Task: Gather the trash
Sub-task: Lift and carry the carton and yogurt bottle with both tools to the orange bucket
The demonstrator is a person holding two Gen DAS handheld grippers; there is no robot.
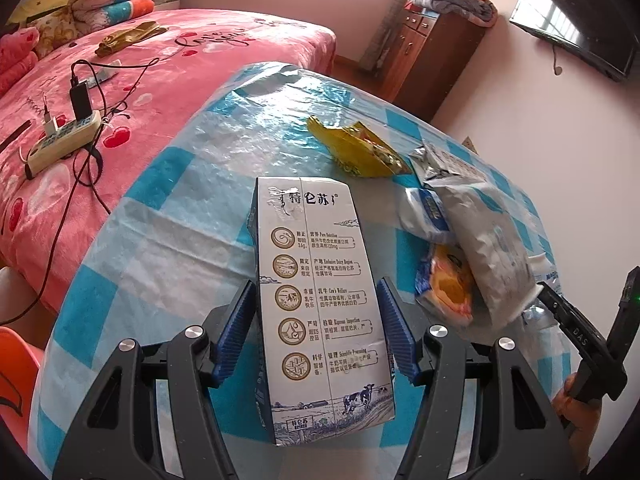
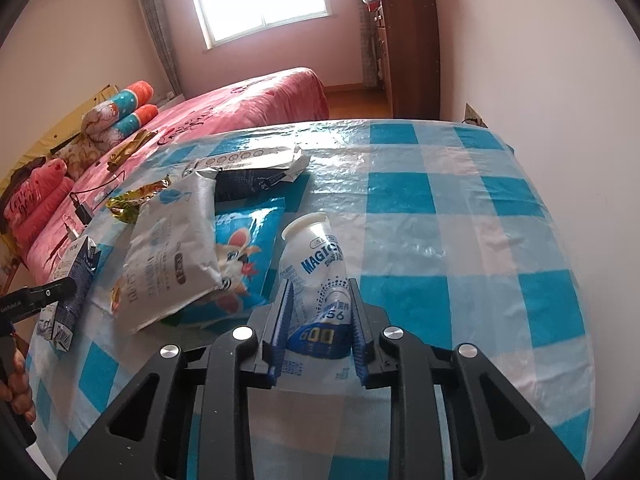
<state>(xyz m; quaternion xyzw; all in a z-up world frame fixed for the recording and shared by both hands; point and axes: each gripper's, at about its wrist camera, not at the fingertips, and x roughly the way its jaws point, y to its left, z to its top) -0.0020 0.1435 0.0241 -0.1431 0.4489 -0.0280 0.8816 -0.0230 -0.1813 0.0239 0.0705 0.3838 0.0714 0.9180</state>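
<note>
A tall white and blue milk carton [image 1: 320,300] stands between the blue pads of my left gripper [image 1: 316,284], which is shut on its sides. In the right wrist view the same carton [image 2: 76,276] shows at the table's left edge. My right gripper [image 2: 320,284] is shut on a squashed white bottle with blue lettering [image 2: 316,248], its neck pointing away from me. More trash lies between them: a white-grey bag [image 2: 172,248] over a blue pouch with a cartoon mouse [image 2: 244,248], a flattened dark carton [image 2: 248,172], and a yellow snack wrapper [image 1: 360,148].
The table wears a glossy blue and white checked cloth [image 2: 440,240]. A pink bed [image 1: 180,80] with a power strip and cables [image 1: 64,140] runs along the left side. A wooden cabinet [image 2: 412,52] stands by the far wall, and an orange chair [image 1: 16,368] at the near left.
</note>
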